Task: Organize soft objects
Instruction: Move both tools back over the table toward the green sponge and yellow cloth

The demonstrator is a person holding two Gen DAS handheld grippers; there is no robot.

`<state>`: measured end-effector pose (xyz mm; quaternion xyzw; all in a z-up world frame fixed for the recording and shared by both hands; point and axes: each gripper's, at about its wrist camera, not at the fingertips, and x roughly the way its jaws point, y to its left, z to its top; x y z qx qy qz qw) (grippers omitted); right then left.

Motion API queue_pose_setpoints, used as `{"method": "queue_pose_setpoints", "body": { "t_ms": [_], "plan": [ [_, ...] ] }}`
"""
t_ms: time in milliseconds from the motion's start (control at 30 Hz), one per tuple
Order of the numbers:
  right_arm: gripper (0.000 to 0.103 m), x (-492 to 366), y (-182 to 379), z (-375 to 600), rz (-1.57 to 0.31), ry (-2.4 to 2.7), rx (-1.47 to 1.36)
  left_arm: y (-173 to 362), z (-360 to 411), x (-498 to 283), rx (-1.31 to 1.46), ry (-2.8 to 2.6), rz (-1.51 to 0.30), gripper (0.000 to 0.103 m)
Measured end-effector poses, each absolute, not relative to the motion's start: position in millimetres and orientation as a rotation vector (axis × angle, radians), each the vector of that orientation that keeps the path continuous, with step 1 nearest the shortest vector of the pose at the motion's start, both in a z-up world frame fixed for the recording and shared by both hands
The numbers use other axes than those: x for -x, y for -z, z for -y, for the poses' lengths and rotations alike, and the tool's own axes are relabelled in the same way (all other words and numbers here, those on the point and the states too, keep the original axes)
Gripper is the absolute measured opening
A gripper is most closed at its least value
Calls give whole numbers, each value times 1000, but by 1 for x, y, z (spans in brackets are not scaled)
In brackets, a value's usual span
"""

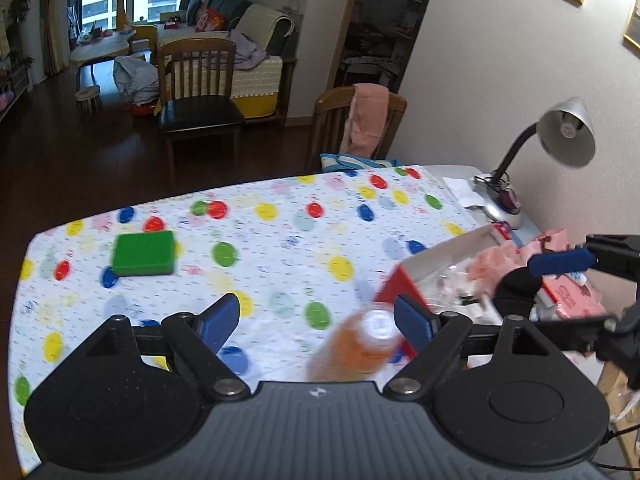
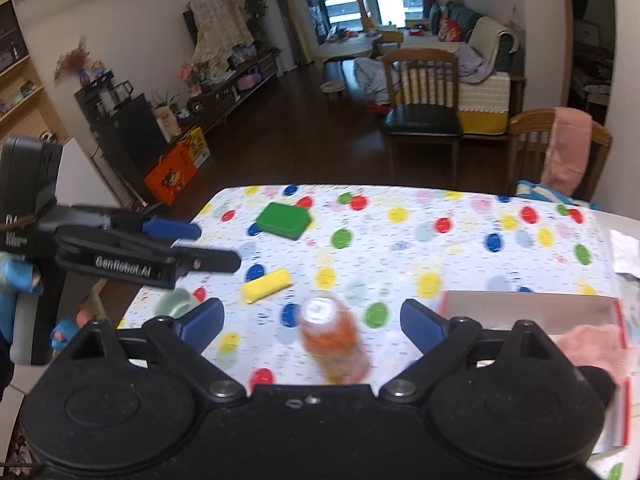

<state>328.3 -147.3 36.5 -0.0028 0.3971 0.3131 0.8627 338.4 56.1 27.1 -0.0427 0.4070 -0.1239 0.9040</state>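
Polka-dot tablecloth bears green sponge well beyond the right tool, jaws apart.

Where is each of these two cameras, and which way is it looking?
Left wrist: sits behind the open left gripper, looking down across the table at the green sponge; the right gripper shows at its right.
Right wrist: sits behind the open right gripper, facing the same table; the left gripper shows at its left.
Both show the orange bottle, green sponge and box.
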Motion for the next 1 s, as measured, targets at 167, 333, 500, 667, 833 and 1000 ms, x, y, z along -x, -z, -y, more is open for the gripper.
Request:
{"method": "queue_pose_setpoints", "body": {
  "t_ms": [167,333,500,667,833,1000],
  "plan": [
    [95,-330,-26,86,-873,-679,35,-23,-110,-352,53,213,-834,89],
    [95,-335,-10,31,-918,-688,47,-6,-165,-378,29,207,-855,103],
    [95,-346,18,-10,-976,-652,48,18,-212,-410,10,234,-876,103],
    [95,-364,45,-36,-1040,-588,22,40,-241,-443,-13,287,-894,103],
    [96,-384,68,-63,-1086,-559,-15,59,-252,-469,-70,357,-885,103],
    [95,-406,95,-84,-1118,-506,-20,80,-251,-490,-231,437,-863,103]
  ]
}}
